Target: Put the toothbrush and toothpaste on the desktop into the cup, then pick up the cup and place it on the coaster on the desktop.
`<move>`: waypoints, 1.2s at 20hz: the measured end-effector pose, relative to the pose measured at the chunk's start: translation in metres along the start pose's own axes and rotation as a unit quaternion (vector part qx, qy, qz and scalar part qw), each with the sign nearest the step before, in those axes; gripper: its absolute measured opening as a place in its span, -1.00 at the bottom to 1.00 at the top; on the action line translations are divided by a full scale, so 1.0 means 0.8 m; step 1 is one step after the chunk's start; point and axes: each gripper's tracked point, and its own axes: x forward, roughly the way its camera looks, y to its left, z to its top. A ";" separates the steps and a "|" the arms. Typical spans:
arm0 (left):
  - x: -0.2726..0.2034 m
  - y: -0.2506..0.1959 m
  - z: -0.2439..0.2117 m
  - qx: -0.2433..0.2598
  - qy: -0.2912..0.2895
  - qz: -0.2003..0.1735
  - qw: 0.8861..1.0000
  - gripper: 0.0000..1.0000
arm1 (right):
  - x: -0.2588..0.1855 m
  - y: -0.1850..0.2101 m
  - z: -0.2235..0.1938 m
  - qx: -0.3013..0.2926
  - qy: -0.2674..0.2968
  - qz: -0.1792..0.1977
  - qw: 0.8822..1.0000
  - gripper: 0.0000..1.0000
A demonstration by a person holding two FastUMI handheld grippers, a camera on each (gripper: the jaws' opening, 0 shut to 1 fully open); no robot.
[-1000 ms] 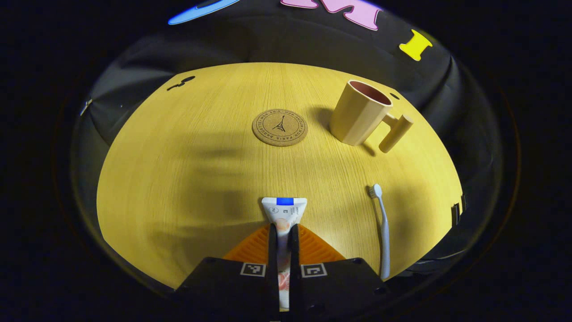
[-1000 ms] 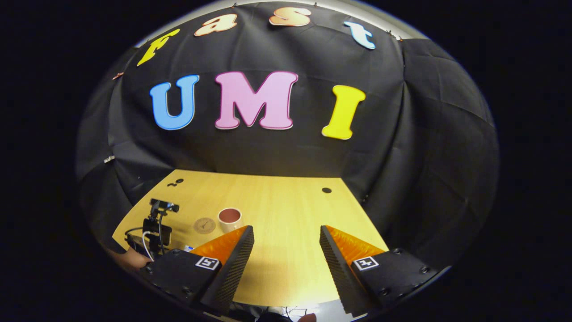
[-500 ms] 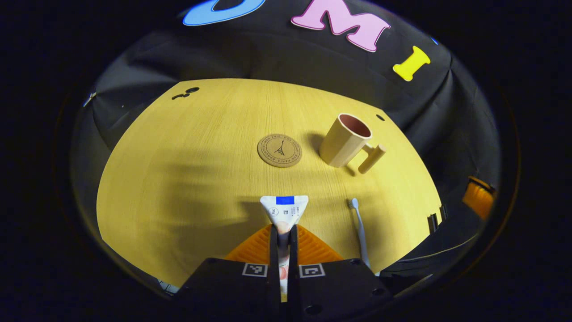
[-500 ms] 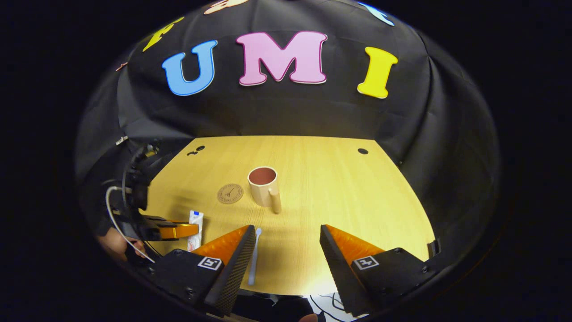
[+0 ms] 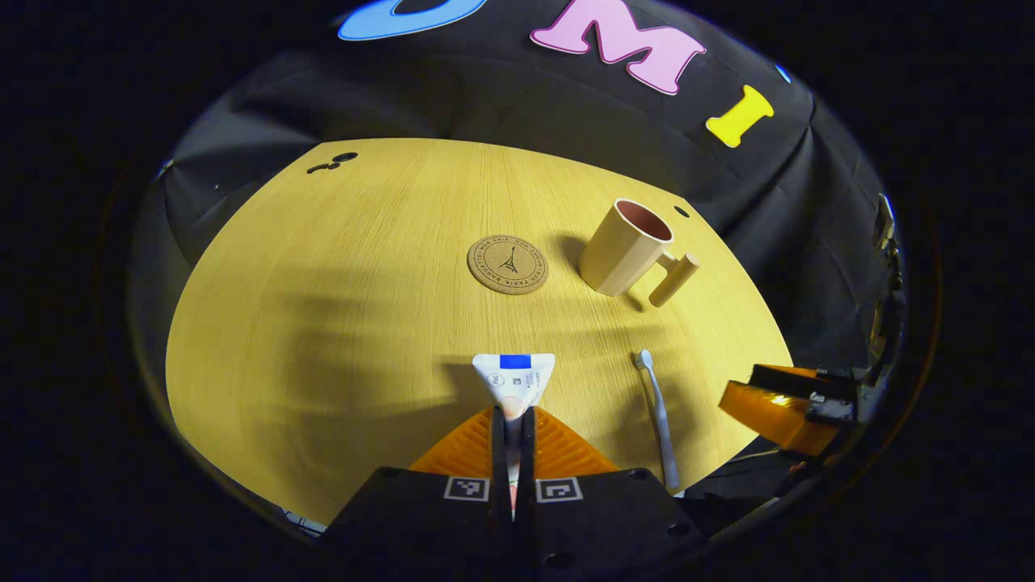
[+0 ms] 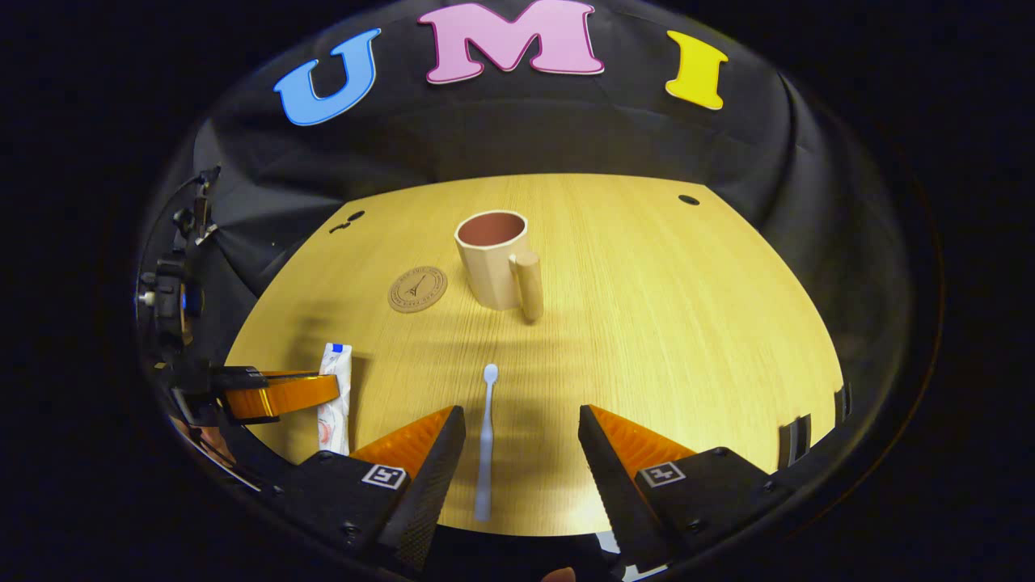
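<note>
The toothpaste is clamped between the two fingers of the left gripper, whose jaws are pressed together on the tube; its crimped end, with a blue band, sticks out ahead of the fingertips at twelve o'clock. Small print and a round mark are seen on the tube, but they are too small to be read. In the right gripper view the tube is seen standing edge-on in the left gripper, at nine o'clock from the toothbrush; whether the tube touches the desktop cannot be told.

The toothbrush lies flat on the desktop between the spread fingers of the right gripper, nearer the left one, touched by neither, its head pointing to twelve o'clock. In the left gripper view it lies at three o'clock from the toothpaste, its handle end cut off behind the gripper body.

The cup stands upright at twelve o'clock from the toothbrush, well apart, its handle turned toward the right gripper. The coaster lies just beside it at nine o'clock. A tower drawing is printed on the coaster, ringed by lettering that is too small to be read with certainty.

The right gripper is partly made out at the three o'clock edge of the left gripper view.
</note>
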 end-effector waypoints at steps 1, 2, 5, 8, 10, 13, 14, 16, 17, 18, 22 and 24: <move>0.000 -0.001 -0.001 0.001 0.001 -0.001 1.000 -0.87 | 0.005 0.000 -0.007 -0.007 0.009 -0.001 1.000 0.75; 0.000 0.000 0.000 0.002 0.002 -0.002 1.000 -0.87 | 0.013 0.001 -0.011 -0.013 0.016 -0.002 1.000 0.75; 0.003 0.000 -0.001 -0.002 0.003 -0.008 1.000 -0.87 | 0.030 0.009 -0.019 -0.014 0.033 0.001 0.999 0.67; 0.004 -0.002 -0.003 -0.011 0.002 -0.018 1.000 -0.88 | 0.043 0.018 -0.029 -0.013 0.051 0.001 0.999 0.62; 0.003 -0.002 -0.004 -0.015 0.001 -0.027 1.000 -0.87 | 0.051 0.021 -0.038 -0.004 0.068 0.001 0.998 0.57; 0.000 -0.001 -0.005 -0.023 0.000 -0.037 0.999 -0.88 | 0.061 0.023 -0.048 0.014 0.087 -0.002 0.996 0.28; -0.002 -0.002 -0.004 -0.027 -0.001 -0.038 0.999 -0.89 | 0.063 0.023 -0.048 0.019 0.089 -0.002 0.996 0.22; -0.012 -0.002 -0.003 -0.029 -0.008 -0.043 0.999 -0.88 | 0.067 0.025 -0.051 0.022 0.094 -0.001 0.995 0.14; -0.019 0.000 -0.003 -0.029 -0.011 -0.042 0.999 -0.88 | 0.069 0.028 -0.054 0.020 0.098 0.000 0.995 0.15; -0.023 0.000 -0.001 -0.031 -0.012 -0.043 0.999 -0.88 | 0.072 0.030 -0.057 0.018 0.102 -0.001 0.995 0.15; -0.032 0.001 0.010 -0.034 -0.025 -0.043 0.998 -0.88 | 0.072 0.034 -0.056 0.021 0.107 0.000 0.994 0.07; -0.036 0.002 0.017 -0.036 -0.032 -0.043 0.998 -0.89 | 0.073 0.034 -0.056 0.019 0.111 -0.003 0.994 0.04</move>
